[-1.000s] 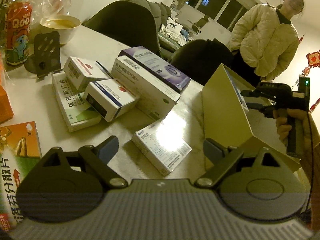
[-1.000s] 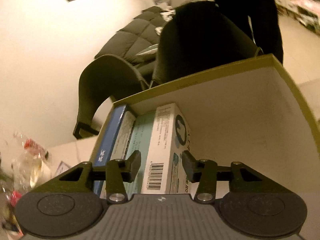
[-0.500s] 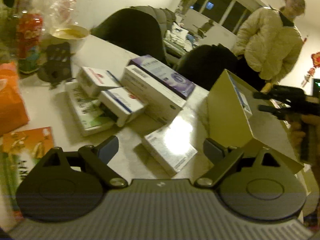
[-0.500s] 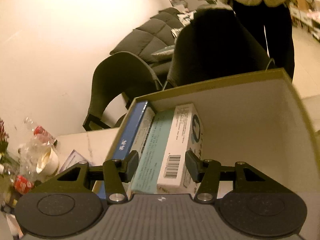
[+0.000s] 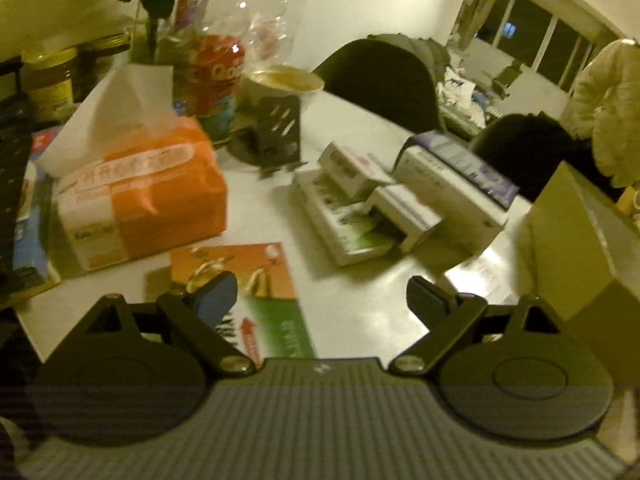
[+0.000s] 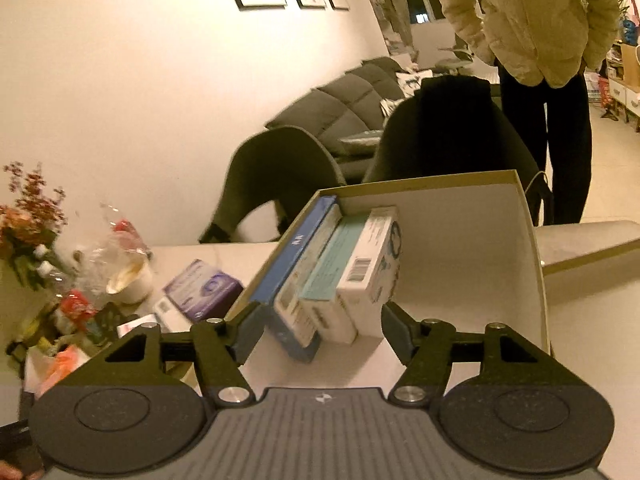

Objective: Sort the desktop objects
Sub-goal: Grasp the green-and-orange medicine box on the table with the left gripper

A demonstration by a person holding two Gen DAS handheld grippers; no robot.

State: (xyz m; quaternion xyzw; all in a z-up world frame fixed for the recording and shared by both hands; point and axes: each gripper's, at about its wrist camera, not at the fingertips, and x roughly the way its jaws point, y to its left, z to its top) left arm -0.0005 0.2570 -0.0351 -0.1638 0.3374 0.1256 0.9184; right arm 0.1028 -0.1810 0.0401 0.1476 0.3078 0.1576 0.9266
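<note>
You have four packs (image 6: 340, 280) standing on edge along the left wall of the box (image 6: 532, 240), so sorting is partly done; your right gripper (image 6: 320, 332) has just been opening and holds nothing. Left of the box a pile (image 5: 400, 196) waits, and your left gripper (image 5: 322, 300) hangs spread wide, empty

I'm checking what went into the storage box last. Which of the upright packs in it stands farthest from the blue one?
The white pack with the barcode, at the right end of the row. The teal pack and another white one stand between it and the blue pack.
</note>
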